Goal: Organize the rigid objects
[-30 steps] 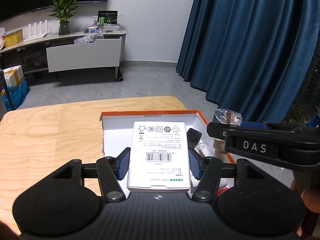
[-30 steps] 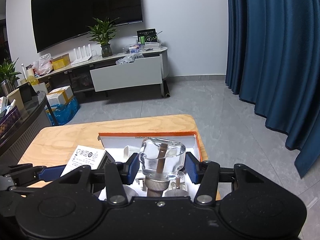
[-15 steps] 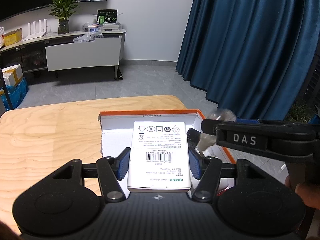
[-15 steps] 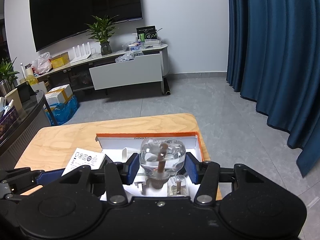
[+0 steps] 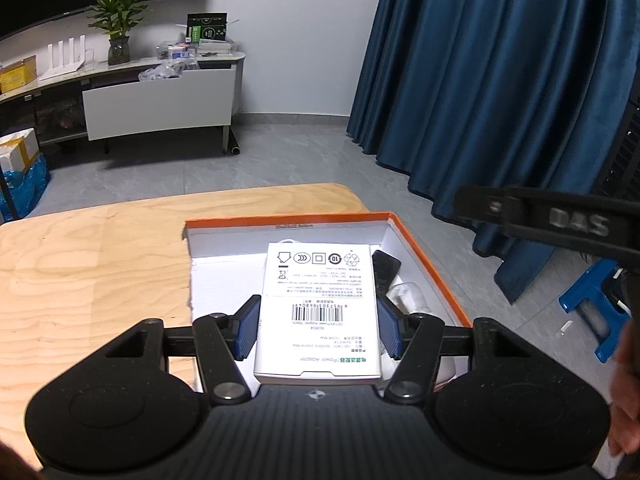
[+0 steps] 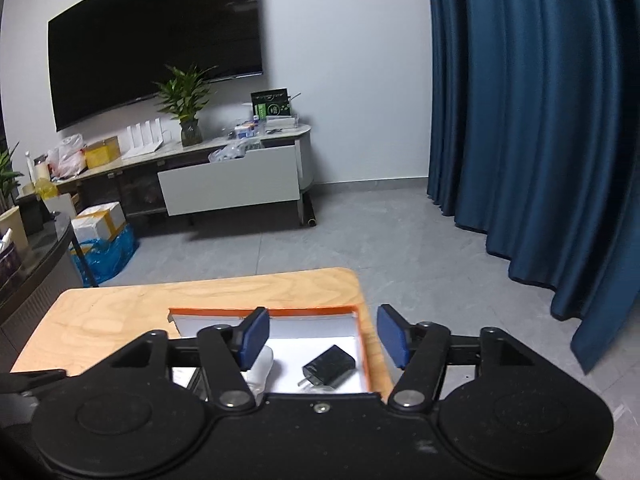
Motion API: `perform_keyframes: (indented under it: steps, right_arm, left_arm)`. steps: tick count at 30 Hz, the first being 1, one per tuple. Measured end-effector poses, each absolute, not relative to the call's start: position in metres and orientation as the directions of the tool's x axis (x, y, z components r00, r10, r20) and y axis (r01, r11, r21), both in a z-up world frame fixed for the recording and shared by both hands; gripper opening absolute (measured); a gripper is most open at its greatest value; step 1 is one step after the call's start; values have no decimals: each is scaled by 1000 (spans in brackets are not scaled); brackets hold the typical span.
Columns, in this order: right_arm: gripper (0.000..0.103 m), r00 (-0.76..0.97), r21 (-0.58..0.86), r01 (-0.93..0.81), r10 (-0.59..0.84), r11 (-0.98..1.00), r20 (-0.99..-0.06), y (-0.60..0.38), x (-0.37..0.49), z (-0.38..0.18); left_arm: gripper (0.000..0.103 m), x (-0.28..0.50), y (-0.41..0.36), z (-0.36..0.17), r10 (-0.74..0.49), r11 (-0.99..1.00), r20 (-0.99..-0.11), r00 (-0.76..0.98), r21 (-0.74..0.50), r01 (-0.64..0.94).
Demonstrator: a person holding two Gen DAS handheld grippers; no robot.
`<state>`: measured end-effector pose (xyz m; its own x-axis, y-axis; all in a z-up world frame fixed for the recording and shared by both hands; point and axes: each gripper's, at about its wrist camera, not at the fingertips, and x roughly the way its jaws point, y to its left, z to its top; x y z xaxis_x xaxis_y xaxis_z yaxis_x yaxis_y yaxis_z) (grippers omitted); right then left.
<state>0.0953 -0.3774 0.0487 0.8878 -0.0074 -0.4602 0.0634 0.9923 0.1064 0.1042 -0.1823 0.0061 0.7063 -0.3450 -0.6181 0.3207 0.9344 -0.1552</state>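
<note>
While placing: left hand-held gripper [image 5: 318, 330] clamps white carton [image 5: 318, 312]; lower flat into orange-rimmed box [image 5: 420, 248].
Right hand-held gripper [image 6: 323, 338]: opening, nothing between its pads; keep clear.

We see a pale wood tabletop [image 5: 80, 264] with visible grain, a matt white cardboard carton [image 5: 320, 312] printed in black, an orange-rimmed paper box [image 5: 424, 256], matt black plastic on the left hand-held gripper [image 5: 318, 328], and softly sheened blue cloth curtains [image 5: 500, 80].
</note>
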Motion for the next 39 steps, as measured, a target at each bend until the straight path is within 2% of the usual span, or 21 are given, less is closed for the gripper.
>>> perform_keyframes:
  steps: [6, 8, 14, 16, 19, 23, 25, 27, 39]
  right_arm:
    - [82, 896, 80, 115, -68, 990, -439, -385, 72, 52]
    - [83, 897, 90, 123, -73, 988, -436, -387, 64, 53]
    - [85, 892, 81, 134, -85, 988, -444, -389, 42, 53]
    - [85, 889, 93, 133, -77, 987, -451, -390, 36, 54]
    - [88, 893, 104, 131, -71, 986, -445, -389, 22, 55]
    - [90, 896, 94, 114, -62, 989, -440, -383, 1, 60]
    - [96, 894, 83, 104, -56, 991, -444, -380, -10, 61]
    - [97, 893, 65, 99, -59, 993, -446, -377, -21, 61]
    - [100, 832, 41, 82, -46, 996, -553, -369, -67, 26]
  left_arm:
    - [61, 115, -199, 3, -374, 924, -621, 689, -182, 337]
    - [74, 120, -203, 1, -371, 924, -638, 675, -183, 335]
    - [81, 109, -191, 9, -361, 930, -631, 686, -190, 315]
    - [92, 101, -187, 16, -356, 933, -623, 697, -190, 306]
    - [103, 84, -179, 32, -328, 943, -601, 729, -169, 286]
    - [103, 55, -172, 53, -287, 956, -587, 757, -131, 261]
    - [103, 41, -171, 58, -267, 962, -594, 759, -111, 251]
    - [103, 25, -169, 59, -247, 966, -599, 762, -95, 239]
    - [103, -42, -167, 13, -114, 990, -702, 703, -20, 141]
